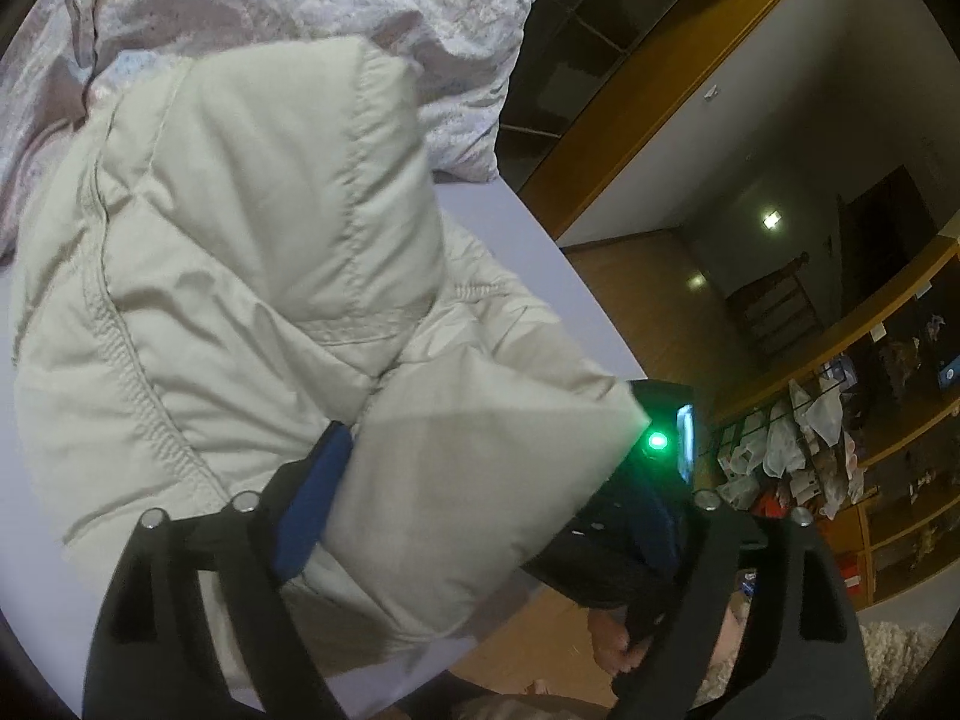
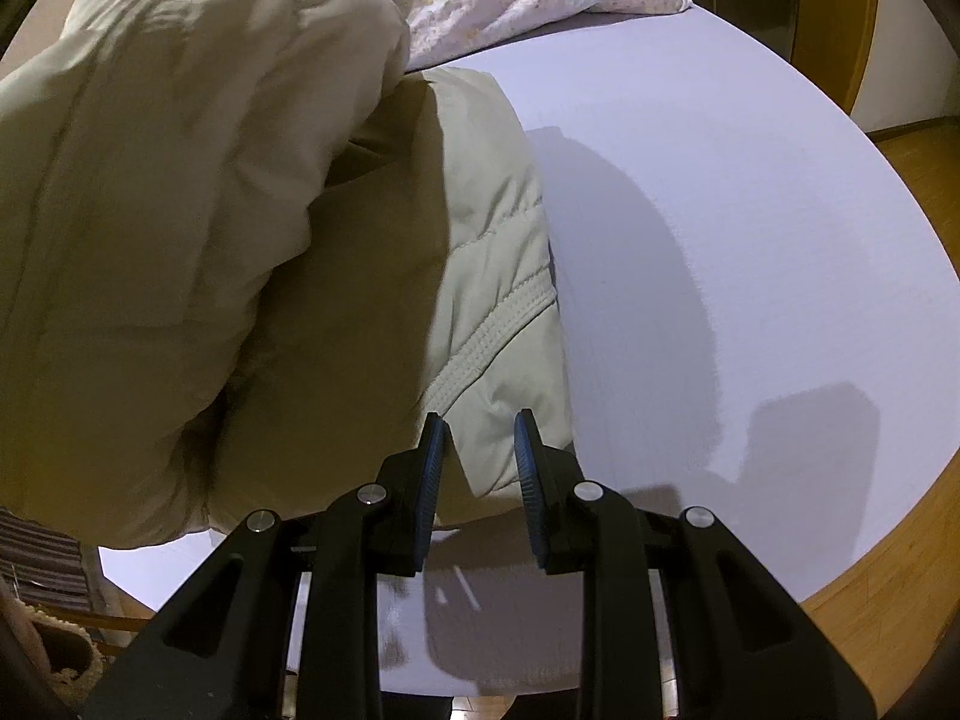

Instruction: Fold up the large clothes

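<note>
Black fingers w/ blue pads fill the near edge of both views. Left gripper (image 1: pixel 480 516) stands wide; a puffy fold of the pale jacket (image 1: pixel 240 276) bulges between its fingers, but only the left pad (image 1: pixel 312 498) lies against cloth, and the right finger is mostly hidden behind the fold, so it reads as let go, not clamped. Probably the fold has just been laid down there.

Jacket lies on the lilac bed sheet (image 1: pixel 540 240), bunched and doubled over, its stitched seam running down the left side. Crumpled patterned bedding (image 1: pixel 270 6) sits at the far end, touching the jacket's far edge; it would get in the way if the jacket is pushed further up. Right of the bed: wood floor, open shelves (image 1: pixel 630 60), cluttered racks far right. A dark device w/ a green light (image 1: pixel 658 439) peeks out just past the fold, prob. the other gripper's body.

Right gripper (image 2: pixel 480 462) is narrow, its pads at either side of the jacket's near hem corner (image 2: pixel 492 456); a thin gap shows on the left pad side, so can't tell if it truly pinches. It sits there, I'd judge, to pin or lift that corner for the next fold. Bare sheet (image 2: pixel 750 210) lies to the right, room to lay things flat.
</note>
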